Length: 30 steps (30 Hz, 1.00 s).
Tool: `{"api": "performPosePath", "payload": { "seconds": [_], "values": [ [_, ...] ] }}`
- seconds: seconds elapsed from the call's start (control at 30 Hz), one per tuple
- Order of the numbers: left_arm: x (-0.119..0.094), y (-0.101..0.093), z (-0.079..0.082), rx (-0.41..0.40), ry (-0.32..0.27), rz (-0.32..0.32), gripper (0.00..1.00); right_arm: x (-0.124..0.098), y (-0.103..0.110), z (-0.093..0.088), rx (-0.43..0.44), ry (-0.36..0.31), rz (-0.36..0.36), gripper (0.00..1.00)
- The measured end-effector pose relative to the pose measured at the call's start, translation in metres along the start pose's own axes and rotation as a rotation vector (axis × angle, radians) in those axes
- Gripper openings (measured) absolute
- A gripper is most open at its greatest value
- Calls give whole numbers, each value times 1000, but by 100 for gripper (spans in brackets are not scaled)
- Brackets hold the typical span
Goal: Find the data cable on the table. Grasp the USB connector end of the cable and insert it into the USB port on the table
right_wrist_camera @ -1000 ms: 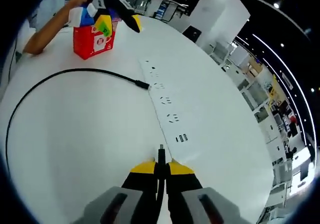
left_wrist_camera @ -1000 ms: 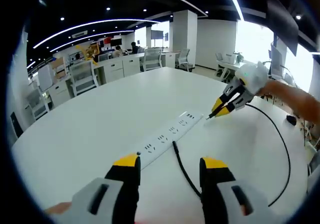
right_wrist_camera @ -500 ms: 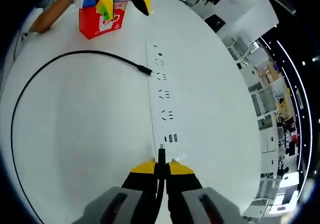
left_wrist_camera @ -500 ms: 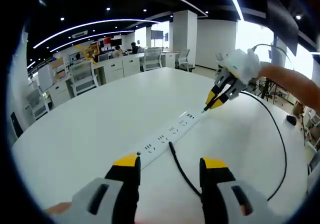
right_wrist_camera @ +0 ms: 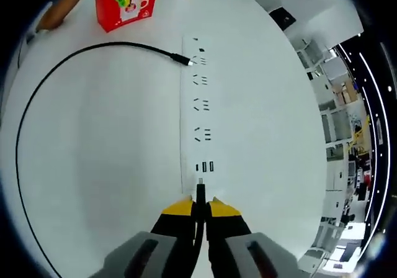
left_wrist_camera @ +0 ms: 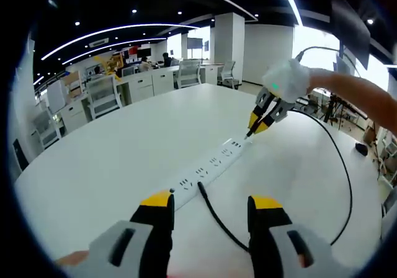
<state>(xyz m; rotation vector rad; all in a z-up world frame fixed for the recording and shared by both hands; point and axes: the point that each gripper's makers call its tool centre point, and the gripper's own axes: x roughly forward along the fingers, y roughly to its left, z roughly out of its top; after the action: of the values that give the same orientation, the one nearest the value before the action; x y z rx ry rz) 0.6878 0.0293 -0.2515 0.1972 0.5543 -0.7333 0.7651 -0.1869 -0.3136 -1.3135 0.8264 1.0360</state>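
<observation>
Office desks and swivel chairs ring a broad white tabletop (left_wrist_camera: 111, 166), and your work sits in the middle of it. Your right tongs (right_wrist_camera: 200, 203) are clenched on the USB connector (right_wrist_camera: 200, 188) with its metal tip poking out past the yellow pads — held that way so the plug itself leads, not the tongs. It hangs just short of the power strip (right_wrist_camera: 192, 110), pointed at the small USB ports (right_wrist_camera: 205, 166) at the strip's near end, so I'd judge you are lining up for the push. From there the data cable (right_wrist_camera: 37, 104) sweeps in a wide loop across the tabletop, and its other plug lies against the strip's far end. Your left tongs (left_wrist_camera: 211, 211) are released and grasp nothing, hovering low beside the strip — ready to steady it, perhaps. Beyond the strip's far end stands a red carton (right_wrist_camera: 124, 8), well clear of the ports.
</observation>
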Motion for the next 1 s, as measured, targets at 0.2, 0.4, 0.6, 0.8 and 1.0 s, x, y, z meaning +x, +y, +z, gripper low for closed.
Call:
{"api": "performPosePath", "payload": {
  "seconds": [0.2,0.4,0.6,0.8,1.0],
  "values": [
    [0,0,0,0,0,1,47,1,-2,-1,-26,38,14,9],
    [1,-1,0,0,0,1,47,3,-4,1,-53,72,27,9],
    [1,-2,0,-1,1,0,47,10,-1,0,-99,135,55,9],
    [1,-2,0,-1,-2,-1,47,6,-4,4,-119,154,60,9],
    [0,-3,0,-1,-2,-1,47,6,-5,5,-128,170,72,9]
  ]
}}
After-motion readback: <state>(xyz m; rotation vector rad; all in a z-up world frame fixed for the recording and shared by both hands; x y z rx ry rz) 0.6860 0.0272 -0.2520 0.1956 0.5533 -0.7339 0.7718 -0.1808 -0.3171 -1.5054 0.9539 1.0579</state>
